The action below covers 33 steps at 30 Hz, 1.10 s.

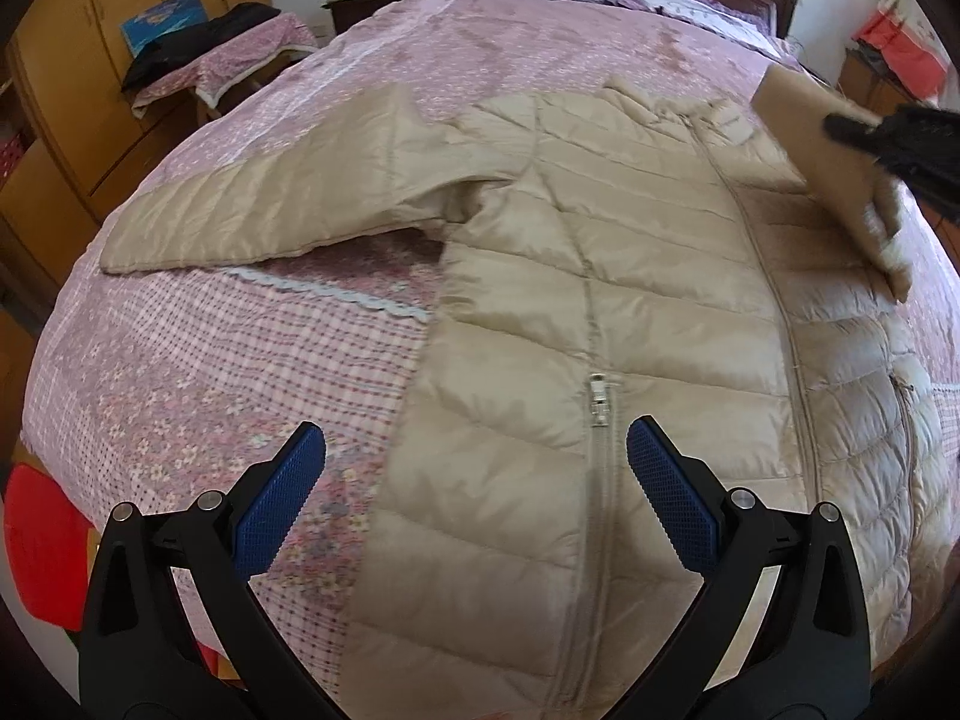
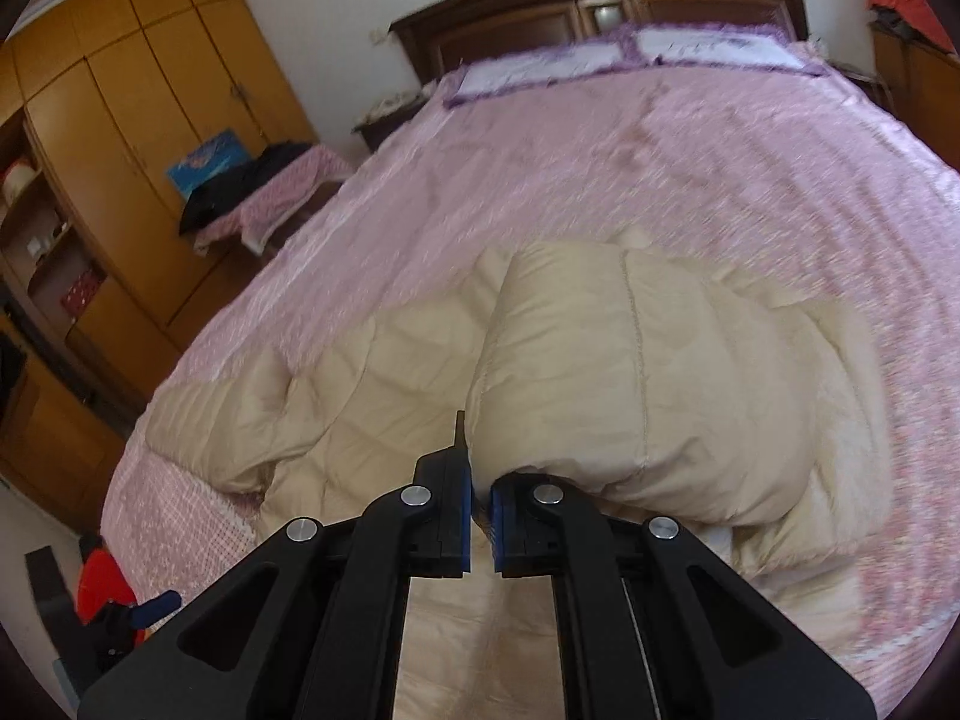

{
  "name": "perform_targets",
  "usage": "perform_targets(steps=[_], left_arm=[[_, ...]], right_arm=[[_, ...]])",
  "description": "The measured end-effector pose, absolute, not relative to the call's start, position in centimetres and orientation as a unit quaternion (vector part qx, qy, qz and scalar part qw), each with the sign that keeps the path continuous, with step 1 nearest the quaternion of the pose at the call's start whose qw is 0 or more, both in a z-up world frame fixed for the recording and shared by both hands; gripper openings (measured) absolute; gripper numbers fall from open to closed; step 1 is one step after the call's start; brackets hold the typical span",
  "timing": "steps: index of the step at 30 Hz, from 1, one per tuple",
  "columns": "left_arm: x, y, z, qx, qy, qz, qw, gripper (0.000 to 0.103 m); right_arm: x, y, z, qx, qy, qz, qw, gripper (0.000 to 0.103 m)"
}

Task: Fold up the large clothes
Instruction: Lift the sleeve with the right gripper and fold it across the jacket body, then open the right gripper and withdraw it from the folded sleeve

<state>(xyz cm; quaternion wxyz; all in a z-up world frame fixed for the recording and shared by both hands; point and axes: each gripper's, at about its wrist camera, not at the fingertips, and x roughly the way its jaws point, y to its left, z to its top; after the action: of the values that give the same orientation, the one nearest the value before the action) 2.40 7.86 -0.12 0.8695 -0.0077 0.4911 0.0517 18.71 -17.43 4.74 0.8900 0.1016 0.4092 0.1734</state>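
Note:
A beige quilted jacket (image 1: 600,276) lies front up on the pink bedspread (image 1: 540,42), its zip running toward me. One sleeve (image 1: 270,204) stretches flat to the left. My left gripper (image 1: 477,480) hangs open above the jacket's lower front, nothing between its blue pads (image 1: 282,498). In the left wrist view the other sleeve (image 1: 840,180) is lifted over the jacket's right side, held by my right gripper (image 1: 864,132). From the right wrist view, my right gripper (image 2: 480,510) is shut on that sleeve (image 2: 630,390), which bulges just beyond its tips.
A dark wooden headboard (image 2: 600,6) and pillows (image 2: 630,54) sit at the bed's far end. A yellow wardrobe (image 2: 138,96) lines the left wall, with a cloth-covered stool (image 1: 228,66) carrying dark clothes beside the bed. Something red (image 1: 42,546) lies on the floor at lower left.

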Motion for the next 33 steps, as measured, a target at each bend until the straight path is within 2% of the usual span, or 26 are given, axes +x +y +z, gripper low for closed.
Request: perform_targets(steps=[8, 9, 10, 11, 12, 13, 21, 28, 33], left_arm=[[2.0, 9.2, -0.9, -0.017, 0.495, 0.058, 0.867, 0.1], [2.0, 9.3, -0.9, -0.019, 0.495, 0.058, 0.867, 0.1], [2.0, 9.4, -0.9, -0.021, 0.496, 0.057, 0.866, 0.1], [2.0, 9.4, -0.9, -0.022, 0.496, 0.057, 0.866, 0.1], [2.0, 9.4, -0.9, -0.024, 0.496, 0.057, 0.866, 0.1], [2.0, 9.4, -0.9, -0.025, 0.495, 0.057, 0.867, 0.1], [2.3, 8.7, -0.2, -0.015, 0.488, 0.05, 0.871, 0.1], [3.6, 5.9, 1.4, 0.006, 0.476, 0.008, 0.88, 0.1], [5.1, 2.4, 2.8, 0.027, 0.46, -0.028, 0.887, 0.1]], right_arm=[[20.1, -14.3, -0.3, 0.07, 0.463, 0.155, 0.87, 0.008], [20.1, -14.3, -0.6, 0.071, 0.464, 0.155, 0.869, 0.015], [20.1, -14.0, -1.0, 0.071, 0.464, 0.154, 0.869, 0.029], [20.0, -14.0, -1.2, 0.071, 0.464, 0.154, 0.87, 0.038], [20.0, -13.9, -1.4, 0.072, 0.462, 0.154, 0.871, 0.054], [19.9, -13.8, -1.4, 0.073, 0.458, 0.155, 0.872, 0.063], [18.1, -14.0, 1.1, 0.076, 0.449, 0.173, 0.873, 0.075], [14.3, -18.4, 3.2, 0.076, 0.433, 0.156, 0.885, 0.077], [12.0, -23.2, 3.5, 0.046, 0.42, 0.081, 0.903, 0.078]])
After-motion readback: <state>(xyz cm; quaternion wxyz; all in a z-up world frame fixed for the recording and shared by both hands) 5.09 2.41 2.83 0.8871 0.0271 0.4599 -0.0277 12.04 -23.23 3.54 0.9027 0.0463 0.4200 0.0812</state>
